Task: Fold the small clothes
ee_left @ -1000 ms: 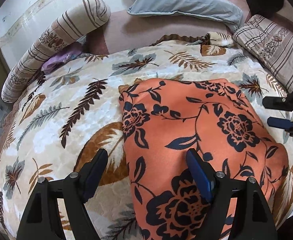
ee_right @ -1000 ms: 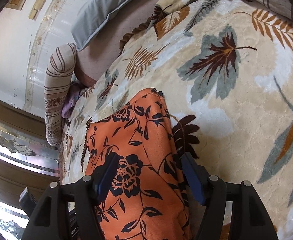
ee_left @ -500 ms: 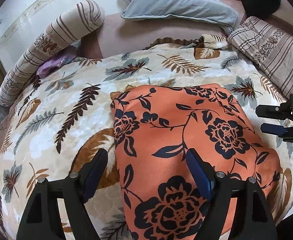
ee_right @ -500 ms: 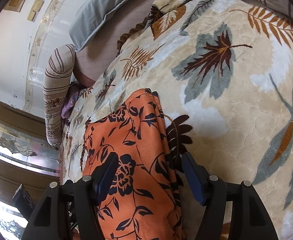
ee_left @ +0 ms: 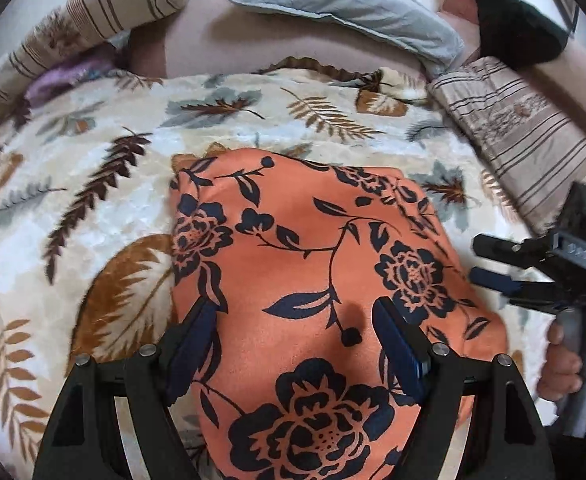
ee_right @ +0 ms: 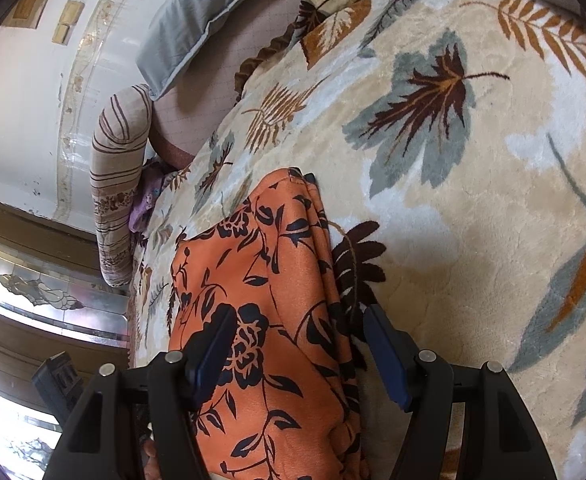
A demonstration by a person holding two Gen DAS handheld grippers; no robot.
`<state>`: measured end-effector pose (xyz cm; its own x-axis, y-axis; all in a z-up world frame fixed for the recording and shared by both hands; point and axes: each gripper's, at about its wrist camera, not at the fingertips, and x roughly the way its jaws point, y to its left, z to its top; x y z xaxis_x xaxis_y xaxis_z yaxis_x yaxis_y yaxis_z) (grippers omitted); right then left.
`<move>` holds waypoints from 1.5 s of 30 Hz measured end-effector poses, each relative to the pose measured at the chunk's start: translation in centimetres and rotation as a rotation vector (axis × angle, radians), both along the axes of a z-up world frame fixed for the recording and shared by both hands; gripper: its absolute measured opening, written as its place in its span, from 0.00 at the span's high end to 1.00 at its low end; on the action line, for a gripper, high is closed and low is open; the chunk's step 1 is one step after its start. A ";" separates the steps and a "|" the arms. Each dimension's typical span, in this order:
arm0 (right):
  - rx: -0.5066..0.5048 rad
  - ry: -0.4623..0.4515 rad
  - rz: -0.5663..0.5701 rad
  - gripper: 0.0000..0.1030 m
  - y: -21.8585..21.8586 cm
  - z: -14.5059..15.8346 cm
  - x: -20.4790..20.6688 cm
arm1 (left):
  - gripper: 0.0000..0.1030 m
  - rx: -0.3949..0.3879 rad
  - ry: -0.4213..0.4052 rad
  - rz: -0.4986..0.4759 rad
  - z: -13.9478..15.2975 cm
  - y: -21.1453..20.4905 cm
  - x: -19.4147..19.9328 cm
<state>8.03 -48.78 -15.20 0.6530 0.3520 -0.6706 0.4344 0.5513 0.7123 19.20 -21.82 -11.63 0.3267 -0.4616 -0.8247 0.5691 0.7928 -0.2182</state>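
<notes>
**Orange floral garment re-framed, both grippers empty**

Orange floral garment point(ee_left: 325, 280) lies flat on the leaf-print blanket point(ee_left: 93, 208), centre-low in both wrist views. Versus a second ago the left view has tilted: garment sits lower in frame, right gripper point(ee_left: 475, 262) more visible at right edge. Left gripper point(ee_left: 293, 344) and right gripper fingers spread, grasping nothing. Garment hasn't shifted; likely lining up for the next fold.

The left gripper point(ee_left: 293, 340) is matte black plastic with dark blue pads and silver screw heads. The right gripper point(ee_right: 299, 346) matches it. A green light glows on its housing.
</notes>
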 end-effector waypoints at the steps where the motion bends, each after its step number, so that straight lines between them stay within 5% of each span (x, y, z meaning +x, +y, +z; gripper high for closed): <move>1: 0.016 0.002 0.007 0.33 -0.1 -0.3 0.1 | 0.20 -0.020 0.024 -0.013 -0.1 0.2 0.3; 5: 0.055 0.031 0.038 0.33 0.0 -1.6 0.6 | 0.20 -0.089 0.094 -0.048 -0.3 1.3 1.5; 10: 0.108 0.047 0.083 0.31 0.4 -3.5 1.5 | 0.20 -0.086 0.143 -0.018 -1.7 3.2 2.7; 16: 0.152 0.005 0.127 0.27 1.0 -4.0 2.3 | 0.18 -0.183 0.330 0.006 -4.5 4.4 3.3; 28: 0.121 -0.047 0.218 0.28 4.2 -4.0 4.9 | 0.16 -0.232 0.328 0.011 -4.8 3.4 3.2; 32: 0.091 -0.028 0.223 0.48 5.3 -3.5 5.7 | 0.37 -0.217 0.275 0.020 -4.0 3.1 3.0; 36: 0.040 -0.039 0.219 0.55 6.2 -2.1 5.5 | 0.50 -0.222 0.231 0.021 -2.6 3.6 2.7; 45: -0.024 -0.174 0.231 0.59 9.1 3.0 5.0 | 0.54 -0.224 0.098 0.055 3.1 6.8 1.8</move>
